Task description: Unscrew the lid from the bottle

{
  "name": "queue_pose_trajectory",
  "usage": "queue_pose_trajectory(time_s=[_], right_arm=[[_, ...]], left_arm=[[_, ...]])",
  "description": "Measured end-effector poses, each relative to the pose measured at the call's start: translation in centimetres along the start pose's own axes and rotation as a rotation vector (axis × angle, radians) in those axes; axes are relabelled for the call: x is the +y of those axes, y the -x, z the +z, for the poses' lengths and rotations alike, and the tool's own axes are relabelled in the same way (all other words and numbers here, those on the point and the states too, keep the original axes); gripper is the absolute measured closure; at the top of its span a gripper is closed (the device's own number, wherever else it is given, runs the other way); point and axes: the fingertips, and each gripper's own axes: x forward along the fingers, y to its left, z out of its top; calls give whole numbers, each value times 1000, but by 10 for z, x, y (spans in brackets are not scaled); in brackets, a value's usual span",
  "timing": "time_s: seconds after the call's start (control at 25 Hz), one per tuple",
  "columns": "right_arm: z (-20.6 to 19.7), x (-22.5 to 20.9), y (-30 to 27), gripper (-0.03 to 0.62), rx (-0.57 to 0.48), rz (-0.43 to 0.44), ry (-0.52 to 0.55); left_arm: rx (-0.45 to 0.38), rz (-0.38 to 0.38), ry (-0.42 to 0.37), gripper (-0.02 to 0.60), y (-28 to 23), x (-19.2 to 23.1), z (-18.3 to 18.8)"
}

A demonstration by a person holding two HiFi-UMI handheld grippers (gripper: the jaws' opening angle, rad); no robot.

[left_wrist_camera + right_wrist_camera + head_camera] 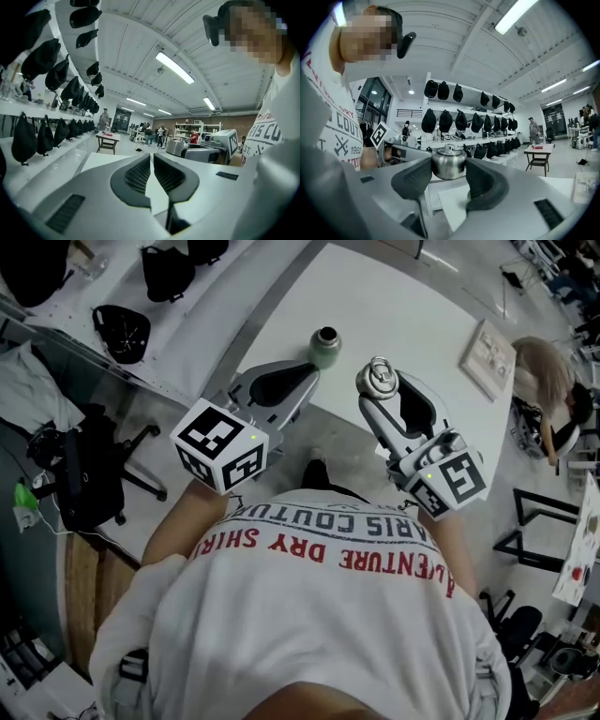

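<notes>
A small green bottle [325,348] stands upright with its mouth uncovered near the front edge of the white table [412,306]. My left gripper [306,372] points at it from the near left, its tips close to the bottle's base. Its jaws are shut with nothing between them, which the left gripper view [151,164] confirms; the bottle does not show there. To the right of the bottle and off it, my right gripper [377,390] is shut on the round steel lid [379,378]. In the right gripper view the lid [448,163] sits between the dark pads [413,177].
A framed board [487,357] lies at the table's right side. A shelf with black bags [122,331] runs along the left, with an office chair [94,474] beneath it. A person [544,381] sits beyond the table's right end. A small side table [539,153] stands farther back.
</notes>
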Motion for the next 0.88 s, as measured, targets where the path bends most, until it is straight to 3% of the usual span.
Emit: queue_pose_trajectory(time_s=[0.36,0.88], right_arm=[[3,26,14,364,-12,1,1],[-2,26,20,364,-13,-31,-19]], left_arm=[[1,-21,-10,537,18,-25,-3],[31,-28,-26,537,20,-31,-10]])
